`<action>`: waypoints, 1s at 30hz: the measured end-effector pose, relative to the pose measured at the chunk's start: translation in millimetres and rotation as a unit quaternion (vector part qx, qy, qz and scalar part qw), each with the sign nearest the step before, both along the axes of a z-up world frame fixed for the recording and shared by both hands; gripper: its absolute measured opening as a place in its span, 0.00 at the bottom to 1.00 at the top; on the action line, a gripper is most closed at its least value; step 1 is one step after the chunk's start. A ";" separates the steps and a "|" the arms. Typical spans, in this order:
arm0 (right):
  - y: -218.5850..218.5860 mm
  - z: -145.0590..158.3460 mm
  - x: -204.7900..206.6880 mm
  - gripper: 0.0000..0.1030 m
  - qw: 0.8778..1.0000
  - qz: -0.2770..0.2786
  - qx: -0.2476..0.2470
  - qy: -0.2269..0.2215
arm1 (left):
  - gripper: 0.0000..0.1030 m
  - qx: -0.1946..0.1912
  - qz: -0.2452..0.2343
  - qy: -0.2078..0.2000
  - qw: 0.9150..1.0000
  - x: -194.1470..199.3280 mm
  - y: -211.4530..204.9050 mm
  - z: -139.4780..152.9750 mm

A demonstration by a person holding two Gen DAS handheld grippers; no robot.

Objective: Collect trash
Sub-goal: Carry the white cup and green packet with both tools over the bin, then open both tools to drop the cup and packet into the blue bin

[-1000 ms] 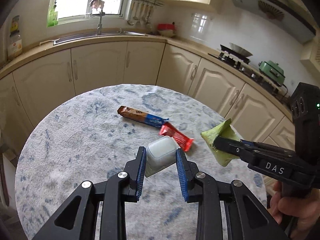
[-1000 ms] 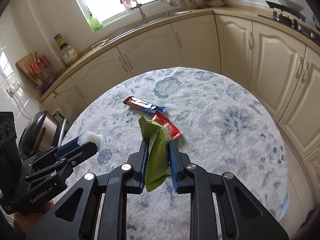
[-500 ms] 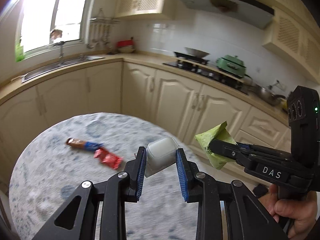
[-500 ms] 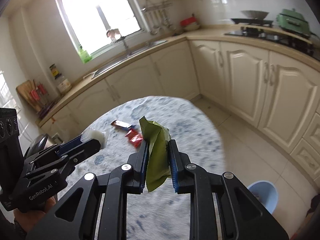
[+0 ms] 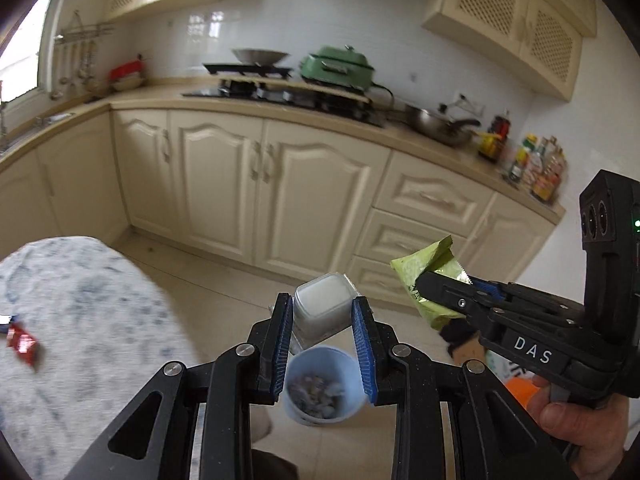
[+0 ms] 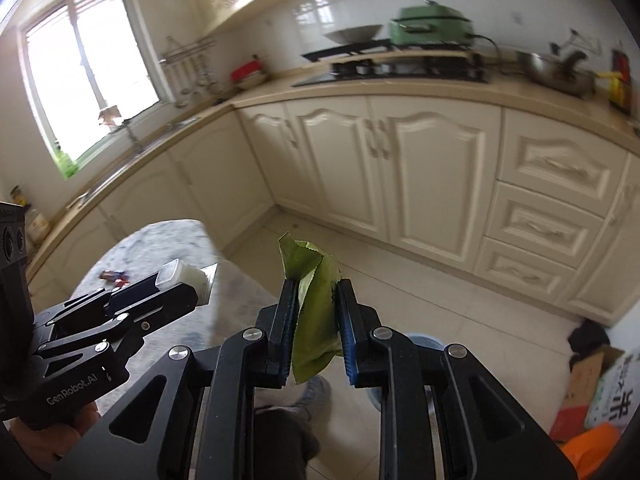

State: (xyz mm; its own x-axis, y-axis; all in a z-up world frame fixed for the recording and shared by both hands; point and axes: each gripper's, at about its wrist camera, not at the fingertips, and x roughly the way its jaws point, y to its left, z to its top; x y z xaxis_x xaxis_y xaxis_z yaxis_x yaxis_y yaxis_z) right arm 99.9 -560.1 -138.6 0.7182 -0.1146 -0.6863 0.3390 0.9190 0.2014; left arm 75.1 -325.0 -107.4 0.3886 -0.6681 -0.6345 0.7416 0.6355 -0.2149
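Trash fills both of my grippers: one piece each, two in all. My left gripper [image 5: 322, 316] has its two blue-padded fingers closed narrow on one small white plastic cup [image 5: 323, 305], gripped by its sides with its pale top facing the camera, held in the air off the table. Straight below it, toward 6 o'clock in the left view, stands one light blue bin [image 5: 320, 388] on the tiled floor, with bits of rubbish lying in its bottom; the cup hangs above the bin's far rim and does not touch it. My right gripper [image 6: 316, 320] is clamped on one green wrapper [image 6: 310, 312], which stands upright between the pads with its torn top sticking up toward 12 o'clock and its lower end hanging below them. In the left view that same right gripper [image 5: 424, 286] comes in from 3 o'clock with the wrapper [image 5: 430, 276] at its tip, just beside the cup but apart from it. In the right view only a sliver of the bin's rim [image 6: 426, 340] shows behind my right finger, at about 5 o'clock. One round table [image 5: 80, 320] with a mottled blue-grey top lies at 9 o'clock in the left view, and one red wrapper [image 5: 23, 344] sits on it near the frame's edge; something dark just beside it is cut off and I cannot tell what it is.
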 end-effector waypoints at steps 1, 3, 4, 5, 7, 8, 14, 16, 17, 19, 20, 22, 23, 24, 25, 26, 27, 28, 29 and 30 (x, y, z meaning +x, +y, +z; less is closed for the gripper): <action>-9.0 -5.7 -3.6 0.19 1.000 -0.010 0.000 0.006 | 0.25 0.004 -0.007 0.007 1.000 0.5 -11.4 -5.7; -28.4 -18.5 -8.7 0.19 0.999 -0.029 0.003 0.017 | 0.25 0.013 -0.021 0.024 0.999 5.1 -32.9 -18.5; -36.2 -23.8 -10.1 0.19 0.999 -0.036 0.007 0.021 | 0.25 0.017 -0.026 0.031 0.999 7.4 -42.3 -24.6; -47.0 -31.8 -11.4 0.19 0.999 -0.045 0.012 0.027 | 0.25 0.024 -0.030 0.038 0.999 9.9 -52.7 -31.3; -59.3 -44.0 -16.8 0.19 0.997 -0.058 0.019 0.037 | 0.25 0.037 -0.038 0.057 0.997 18.0 -72.0 -46.3; -68.1 -52.4 -17.0 0.19 0.997 -0.065 0.024 0.043 | 0.25 0.043 -0.040 0.065 0.996 21.3 -80.9 -52.8; -107.2 -100.3 -12.6 0.19 0.992 -0.092 0.053 0.075 | 0.25 0.087 -0.045 0.123 0.988 66.3 -139.8 -102.6; -120.0 -120.6 -7.6 0.19 0.989 -0.098 0.069 0.087 | 0.25 0.102 -0.046 0.141 0.984 81.7 -163.2 -122.3; -125.2 -129.0 -5.5 0.19 0.988 -0.101 0.075 0.091 | 0.25 0.109 -0.045 0.148 0.982 89.5 -172.8 -131.4; -138.2 -145.8 -3.5 0.19 0.985 -0.107 0.089 0.098 | 0.25 0.122 -0.041 0.167 0.978 107.4 -194.6 -152.7; -145.2 -155.1 -1.7 0.19 0.983 -0.113 0.099 0.101 | 0.25 0.127 -0.040 0.175 0.976 115.6 -205.6 -163.6; -157.3 -170.9 0.9 0.22 0.980 -0.123 0.112 0.107 | 0.25 0.138 -0.038 0.185 0.972 135.4 -231.4 -185.2; -161.7 -177.0 2.6 0.22 0.979 -0.126 0.120 0.108 | 0.26 0.144 -0.043 0.190 0.970 142.7 -241.7 -192.4; -167.2 -184.6 3.9 0.22 0.977 -0.130 0.130 0.109 | 0.26 0.151 -0.045 0.193 0.968 149.8 -250.7 -200.3; -172.4 -191.6 5.0 0.22 0.975 -0.134 0.138 0.109 | 0.27 0.159 -0.042 0.192 0.968 153.2 -261.6 -207.5; -176.3 -197.5 6.8 0.23 0.974 -0.136 0.144 0.113 | 0.35 0.165 -0.040 0.192 0.967 157.6 -267.6 -212.0; -178.5 -201.5 7.9 0.24 0.973 -0.137 0.148 0.115 | 0.48 0.166 -0.038 0.192 0.966 159.6 -270.7 -214.5; -180.4 -205.2 8.7 0.26 0.972 -0.138 0.151 0.117 | 0.55 0.166 -0.034 0.188 0.967 161.9 -272.5 -215.3; -181.6 -207.8 8.6 0.36 0.972 -0.140 0.152 0.117 | 0.69 0.169 -0.028 0.179 0.969 163.7 -273.1 -216.4; -182.0 -209.3 8.8 0.53 0.971 -0.141 0.150 0.118 | 0.79 0.173 -0.018 0.169 0.970 165.6 -273.9 -215.7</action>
